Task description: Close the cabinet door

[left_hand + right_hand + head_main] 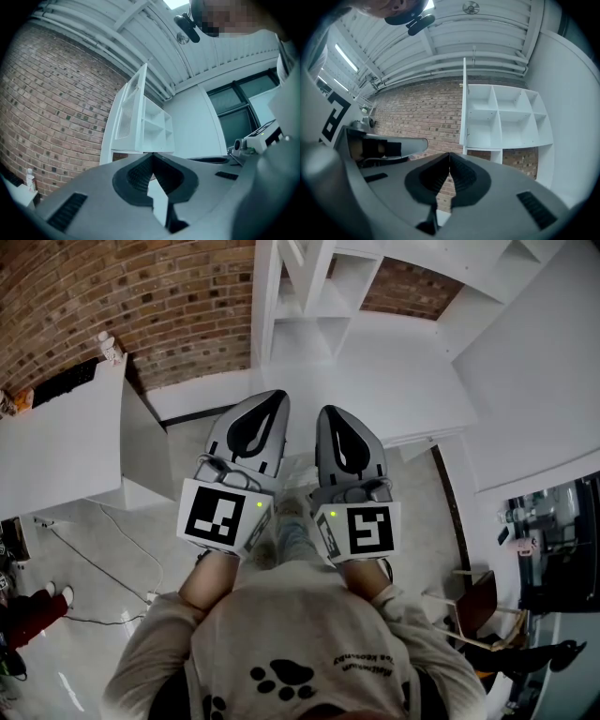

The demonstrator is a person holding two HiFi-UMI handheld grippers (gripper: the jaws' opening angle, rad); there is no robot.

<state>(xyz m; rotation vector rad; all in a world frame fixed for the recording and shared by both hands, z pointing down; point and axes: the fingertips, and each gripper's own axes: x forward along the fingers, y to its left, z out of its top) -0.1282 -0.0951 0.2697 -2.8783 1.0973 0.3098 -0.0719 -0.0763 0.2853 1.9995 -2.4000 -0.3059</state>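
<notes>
Bright, even light is filling all three views. Ceiling light strips [344,56] are glaring at the right gripper view's upper left. The white cabinet [328,334] is washing out, and the glossy floor [70,681] is reflecting streaks. Fisheye distortion is bending edges, and dark vignetting is rounding both gripper views' corners.

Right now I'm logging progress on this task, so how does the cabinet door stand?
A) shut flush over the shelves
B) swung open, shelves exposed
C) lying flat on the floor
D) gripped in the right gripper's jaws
B: in the right gripper view the cabinet door shows edge-on, swung out from the white cabinet, whose bare compartments are in plain sight.
</notes>
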